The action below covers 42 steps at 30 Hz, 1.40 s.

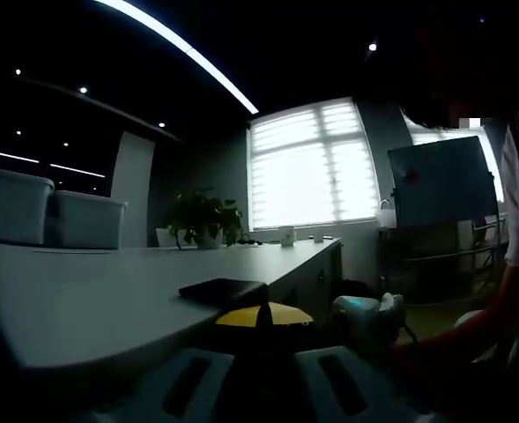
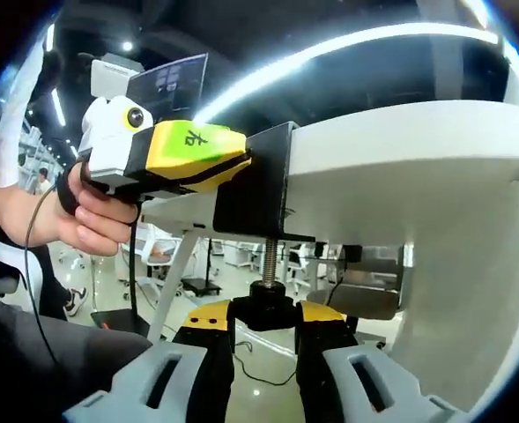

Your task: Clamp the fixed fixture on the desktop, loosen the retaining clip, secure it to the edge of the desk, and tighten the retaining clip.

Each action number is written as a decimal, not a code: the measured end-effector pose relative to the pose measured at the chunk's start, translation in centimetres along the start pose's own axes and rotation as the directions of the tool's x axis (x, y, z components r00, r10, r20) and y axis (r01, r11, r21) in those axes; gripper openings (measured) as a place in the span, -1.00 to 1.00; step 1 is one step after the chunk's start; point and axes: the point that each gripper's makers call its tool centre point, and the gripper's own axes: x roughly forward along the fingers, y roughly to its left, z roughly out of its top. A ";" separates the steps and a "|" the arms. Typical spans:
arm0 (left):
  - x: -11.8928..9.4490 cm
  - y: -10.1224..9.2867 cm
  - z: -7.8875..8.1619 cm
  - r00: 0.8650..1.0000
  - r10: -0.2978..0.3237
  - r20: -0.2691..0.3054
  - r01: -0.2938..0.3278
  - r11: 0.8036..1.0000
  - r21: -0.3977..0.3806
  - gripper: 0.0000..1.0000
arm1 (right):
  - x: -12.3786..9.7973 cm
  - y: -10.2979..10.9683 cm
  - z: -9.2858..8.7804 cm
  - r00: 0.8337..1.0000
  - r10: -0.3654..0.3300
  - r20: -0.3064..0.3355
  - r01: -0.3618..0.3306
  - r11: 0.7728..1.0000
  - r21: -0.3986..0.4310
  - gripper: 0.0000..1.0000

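A black C-shaped clamp fixture (image 2: 255, 189) sits over the edge of the white desk (image 2: 400, 150). Its threaded screw (image 2: 269, 260) hangs down below the desk. My right gripper (image 2: 263, 315) is shut on the black knob (image 2: 263, 308) at the screw's lower end. My left gripper (image 2: 233, 163), yellow-green with a white camera box, comes in from the left in a person's hand (image 2: 96, 216), its tip against the clamp's upper part. In the left gripper view the clamp's flat top (image 1: 222, 291) lies on the desk (image 1: 83, 300), with my left gripper (image 1: 263, 317) shut on it.
Two white bins (image 1: 17, 207) and a potted plant (image 1: 202, 218) stand far back on the desk. A board on a stand (image 1: 440, 181) is at the right by the bright window. Under the desk are a slanted white leg (image 2: 175, 273) and distant chairs.
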 end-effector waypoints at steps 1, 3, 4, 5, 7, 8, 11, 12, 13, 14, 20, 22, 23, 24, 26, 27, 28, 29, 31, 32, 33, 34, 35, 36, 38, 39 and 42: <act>0.0 0.0 0.0 1.000 0.000 0.000 0.000 1.000 0.000 -0.98 | 0.0 0.0 0.0 1.000 -0.003 0.001 0.003 1.000 -0.002 -0.50; 0.0 0.0 0.0 1.000 0.002 0.000 -0.002 1.000 0.003 -0.98 | -0.1 -0.2 -0.1 0.999 -0.042 -0.002 0.042 0.999 0.012 -0.50; 0.0 0.0 0.0 1.000 0.004 0.000 -0.004 1.000 0.009 -0.98 | -0.1 -0.3 -0.2 0.998 -0.059 -0.005 0.059 0.998 0.011 -0.48; 0.0 0.0 0.0 1.000 0.005 0.001 -0.005 1.000 0.014 -0.98 | -0.3 -0.7 -0.2 0.994 -0.108 -0.015 0.108 0.994 0.005 -0.41; 0.0 0.0 0.0 1.000 0.005 0.004 -0.005 1.000 0.015 -0.98 | -0.8 -1.7 -0.3 0.974 -0.222 -0.051 0.219 0.973 -0.071 -0.11; 0.0 0.1 0.0 1.000 0.005 0.006 -0.005 1.000 0.010 -0.98 | -0.8 -1.3 -0.1 0.971 -0.232 -0.050 0.227 0.969 -0.100 0.02; 0.0 0.1 0.0 1.000 0.005 0.009 -0.005 1.000 0.009 -0.98 | -0.7 -0.2 0.3 0.963 -0.264 -0.049 0.258 0.961 -0.098 -0.01; 0.0 0.1 0.0 1.000 0.005 0.009 -0.005 1.000 0.011 -0.98 | -0.8 0.0 0.1 0.956 -0.285 -0.067 0.276 0.954 -0.115 -0.04; 0.0 0.1 0.0 1.000 0.006 0.010 -0.006 1.000 0.014 -0.98 | -0.9 0.1 0.1 0.948 -0.310 -0.071 0.298 0.944 -0.140 -0.06; 0.0 0.1 0.0 1.000 0.007 0.009 -0.007 1.000 0.015 -0.98 | -1.4 -0.5 -0.3 0.916 -0.390 -0.097 0.369 0.912 -0.182 -0.06; 0.0 0.1 0.0 1.000 0.009 0.017 -0.010 1.000 0.010 -0.98 | -2.3 -0.3 0.7 0.852 -0.517 -0.080 0.518 0.855 -0.018 -0.07; 0.0 0.1 0.1 1.000 0.012 0.023 -0.012 1.000 0.003 -0.98 | -2.9 -1.1 1.0 0.806 -0.587 -0.077 0.587 0.809 -0.029 -0.08; 0.0 0.1 0.1 1.000 0.014 0.025 -0.014 1.000 0.002 -0.98 | -3.1 -1.5 1.0 0.788 -0.611 -0.077 0.610 0.791 -0.041 -0.12; 0.0 0.2 0.1 1.000 0.015 0.027 -0.015 1.000 0.002 -0.98 | -3.2 -2.0 1.2 0.770 -0.635 -0.067 0.634 0.772 -0.037 -0.18; 0.0 0.2 0.0 0.999 0.017 0.029 -0.017 1.000 -0.001 -0.98 | -3.3 -2.6 1.6 0.752 -0.655 -0.068 0.654 0.755 -0.039 -0.14; 0.0 0.1 0.0 0.999 0.016 0.029 -0.016 1.000 -0.002 -0.98 | -3.1 -2.6 1.8 0.754 -0.655 -0.059 0.654 0.756 -0.038 -0.14; 0.0 0.1 0.0 0.999 0.017 0.029 -0.017 1.000 -0.002 -0.98 | -2.9 -2.5 1.9 0.755 -0.653 -0.054 0.652 0.757 -0.037 -0.17; 0.0 0.1 0.0 0.999 0.019 0.029 -0.019 1.000 -0.002 -0.98 | -2.5 -2.3 2.0 0.757 -0.651 -0.055 0.650 0.759 -0.040 -0.26; -0.1 0.1 -0.1 0.999 0.021 0.027 -0.021 1.000 -0.002 -0.98 | -1.9 -2.1 2.1 0.758 -0.650 -0.056 0.647 0.760 -0.060 -0.35; -0.1 0.1 -0.1 0.999 0.021 0.027 -0.021 1.000 -0.004 -0.98 | -1.7 -2.0 2.1 0.757 -0.650 -0.059 0.647 0.760 -0.066 -0.37; -0.1 0.1 -0.1 0.999 0.022 0.027 -0.022 1.000 -0.004 -0.98 | -1.6 -2.1 2.0 0.758 -0.650 -0.060 0.646 0.760 -0.065 -0.37; -0.1 0.1 -0.1 0.999 0.023 0.026 -0.022 1.000 -0.003 -0.98 | -1.4 -2.2 2.0 0.759 -0.648 -0.062 0.645 0.762 -0.059 -0.37; -0.1 0.1 -0.1 0.999 0.022 0.024 -0.022 1.000 -0.001 -0.98 | -1.3 -2.1 1.8 0.762 -0.643 -0.075 0.641 0.766 -0.048 -0.37; -0.1 0.1 -0.1 0.999 0.022 0.024 -0.022 1.000 -0.001 -0.98 | -1.2 -2.1 1.6 0.767 -0.637 -0.082 0.636 0.771 -0.039 -0.37; -0.1 0.1 -0.1 0.999 0.022 0.023 -0.022 1.000 -0.003 -0.98 | -1.2 -2.1 1.1 0.767 -0.634 -0.099 0.634 0.773 -0.037 -0.41; -0.1 0.1 -0.1 0.999 0.022 0.023 -0.022 1.000 -0.002 -0.98 | -1.3 -2.1 1.1 0.766 -0.635 -0.097 0.635 0.771 -0.039 -0.45; -0.1 0.1 -0.1 1.000 0.021 0.022 -0.021 1.000 -0.003 -0.98 | -1.8 -1.9 1.6 0.780 -0.621 -0.079 0.620 0.784 -0.037 -0.48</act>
